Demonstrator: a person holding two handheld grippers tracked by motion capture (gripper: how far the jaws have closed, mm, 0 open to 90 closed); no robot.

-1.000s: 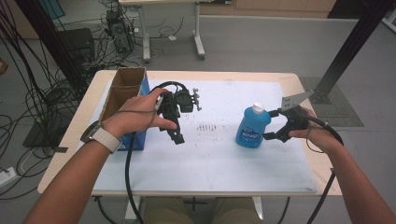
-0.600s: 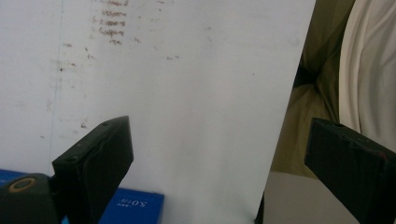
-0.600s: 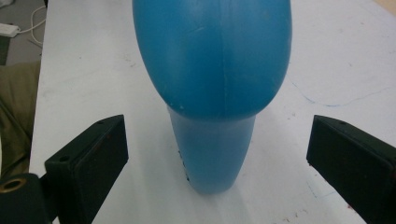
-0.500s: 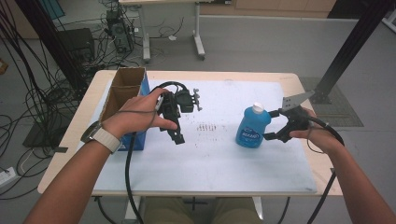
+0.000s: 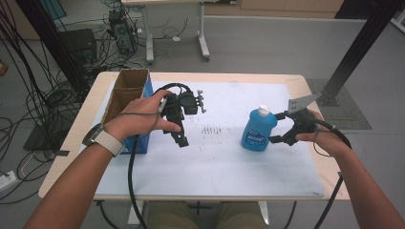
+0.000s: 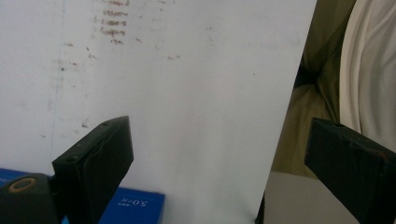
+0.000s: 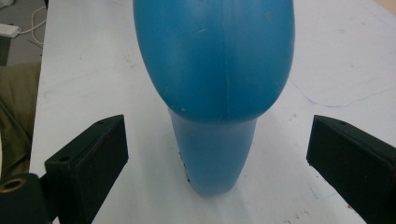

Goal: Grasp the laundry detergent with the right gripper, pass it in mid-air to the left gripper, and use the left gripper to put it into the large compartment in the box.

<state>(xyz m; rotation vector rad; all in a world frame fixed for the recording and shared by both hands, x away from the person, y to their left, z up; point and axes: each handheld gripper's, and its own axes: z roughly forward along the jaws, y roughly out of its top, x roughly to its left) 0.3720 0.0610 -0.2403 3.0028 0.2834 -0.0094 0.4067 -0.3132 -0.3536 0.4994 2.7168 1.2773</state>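
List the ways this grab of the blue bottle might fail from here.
1. The right gripper is open with the blue bottle between its jaws, none touching; an uneven close might push the upright bottle over.
2. The bottle's body is rounded and smooth, so the pads may slip on it.
3. The left gripper hangs open far off, beside the cardboard box, too distant to steady the bottle.
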